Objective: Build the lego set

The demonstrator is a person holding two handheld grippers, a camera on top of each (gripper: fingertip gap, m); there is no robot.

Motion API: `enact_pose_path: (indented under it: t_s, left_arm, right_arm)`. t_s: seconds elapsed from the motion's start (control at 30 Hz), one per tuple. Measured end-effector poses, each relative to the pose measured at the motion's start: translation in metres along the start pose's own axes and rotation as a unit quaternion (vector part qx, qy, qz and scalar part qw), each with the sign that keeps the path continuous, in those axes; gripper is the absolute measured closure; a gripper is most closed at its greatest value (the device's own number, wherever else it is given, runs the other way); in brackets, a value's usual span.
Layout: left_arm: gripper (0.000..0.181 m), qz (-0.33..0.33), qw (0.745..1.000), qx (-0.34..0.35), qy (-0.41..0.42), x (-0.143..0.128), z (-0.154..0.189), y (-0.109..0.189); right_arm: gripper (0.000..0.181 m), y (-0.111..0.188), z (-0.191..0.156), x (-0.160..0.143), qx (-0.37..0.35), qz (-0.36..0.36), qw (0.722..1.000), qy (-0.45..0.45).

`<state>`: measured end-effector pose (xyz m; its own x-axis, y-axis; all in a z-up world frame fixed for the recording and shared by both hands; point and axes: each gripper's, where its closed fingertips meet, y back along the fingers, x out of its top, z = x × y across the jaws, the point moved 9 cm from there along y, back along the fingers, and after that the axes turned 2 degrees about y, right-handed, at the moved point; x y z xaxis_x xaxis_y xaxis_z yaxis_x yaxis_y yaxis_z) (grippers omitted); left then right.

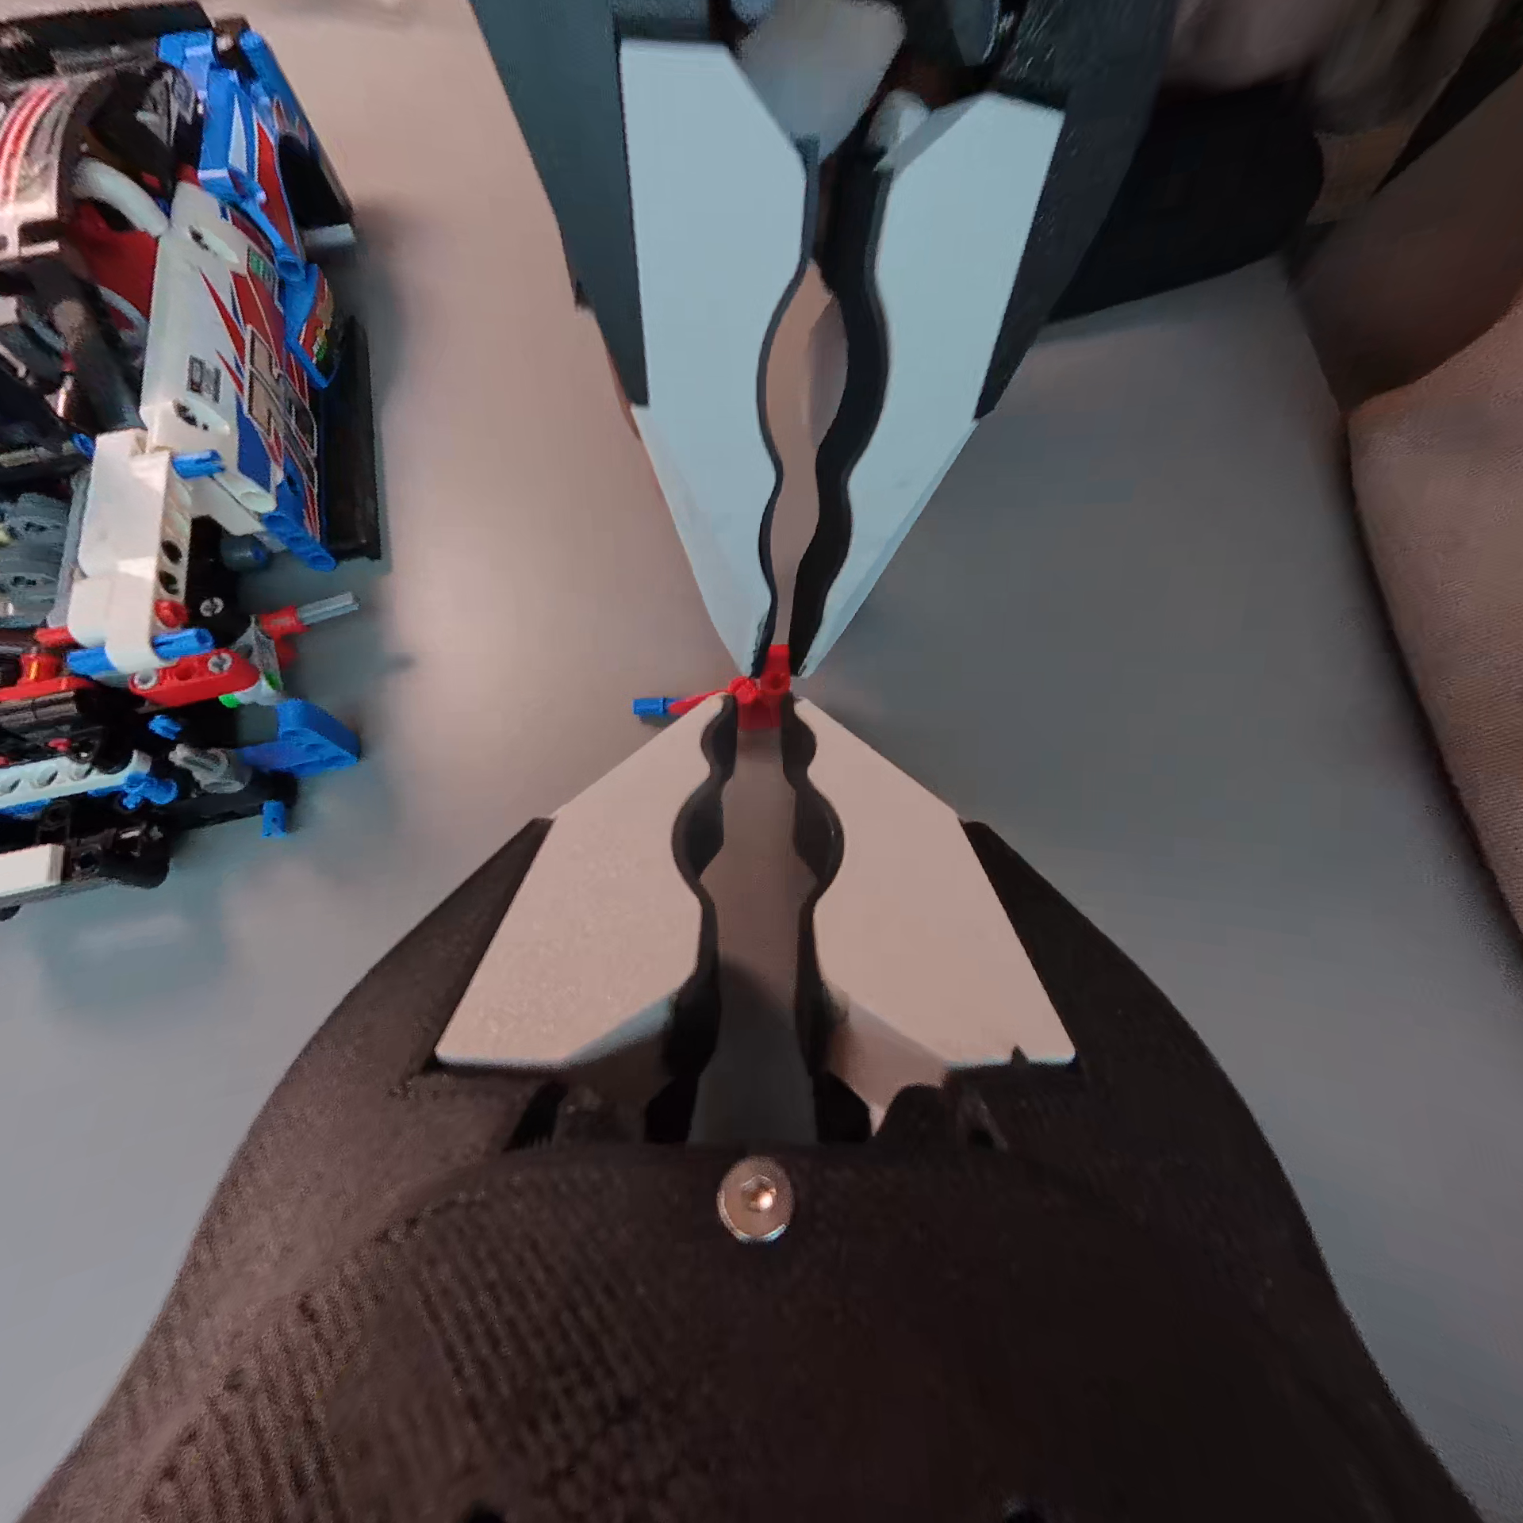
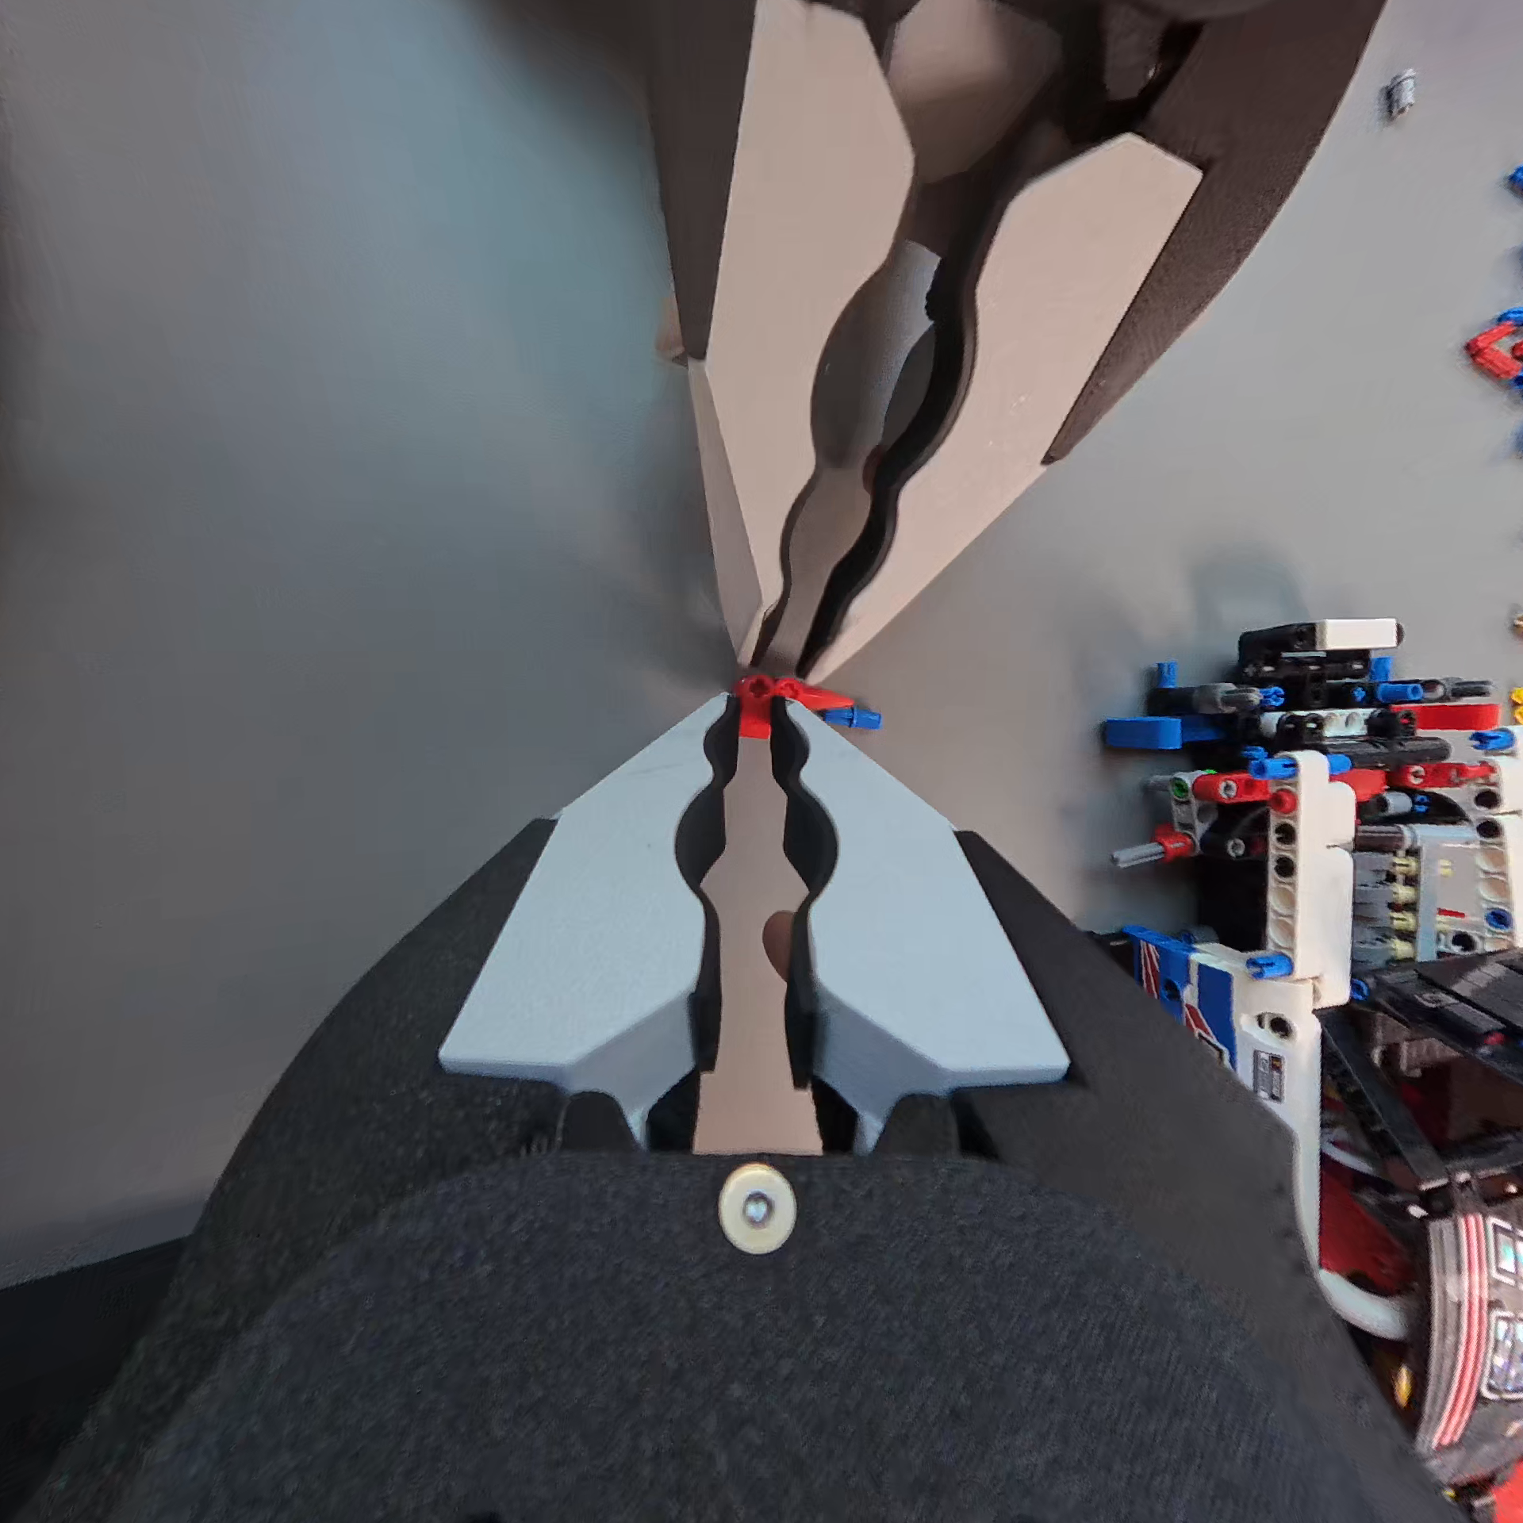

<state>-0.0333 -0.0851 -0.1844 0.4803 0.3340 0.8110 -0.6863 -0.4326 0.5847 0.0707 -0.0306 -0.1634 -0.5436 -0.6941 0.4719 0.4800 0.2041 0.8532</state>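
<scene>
A small red connector piece (image 1: 762, 699) with a thin red part and a blue pin (image 1: 651, 706) sticking out sideways is held above the grey table. My left gripper (image 1: 756, 709), with beige fingers, is shut on its lower end. My right gripper (image 1: 775, 659), with pale blue fingers, comes from the opposite side, and its tips pinch the other end. In the right wrist view the right gripper (image 2: 752, 715) is shut on the red piece (image 2: 756, 710), the blue pin (image 2: 857, 719) points right, and the left gripper (image 2: 775, 663) meets it tip to tip.
The partly built red, white and blue lego car (image 1: 206, 412) stands at the left of the left wrist view and at the right of the right wrist view (image 2: 1319, 865). Loose red and blue parts (image 2: 1496, 350) lie at the far right. A brown cushion (image 1: 1442, 577) borders the table.
</scene>
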Motion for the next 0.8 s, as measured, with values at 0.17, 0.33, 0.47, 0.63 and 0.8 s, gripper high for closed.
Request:
enact_pose_path:
  t_s: [0.17,0.33,0.47,0.63,0.8]
  left_arm:
    - [0.175,0.007,1.000,-0.006,0.000,0.0047,0.0039,0.0014]
    - [0.180,-0.008,1.000,0.005,-0.014,0.0048,0.0051,-0.0007]
    - [0.181,-0.027,0.999,0.017,-0.035,0.0071,0.0090,-0.0024]
    - [0.181,-0.039,0.999,0.013,-0.016,0.0079,0.0086,-0.0031]
    - [0.181,-0.042,0.999,0.013,-0.007,0.0072,0.0087,-0.0036]
  right_arm:
    - [0.175,-0.0011,0.0016,-0.0010,0.006,0.016,1.000,-0.017]
    - [0.175,-0.0017,0.0020,-0.0018,0.008,0.022,0.999,-0.026]
    - [0.175,-0.0023,0.0020,-0.0020,0.007,0.023,0.999,-0.028]
    - [0.175,-0.0028,0.0015,-0.0025,0.005,0.025,0.999,-0.029]
    - [0.176,-0.0033,0.0004,-0.0021,-0.003,0.020,1.000,-0.023]
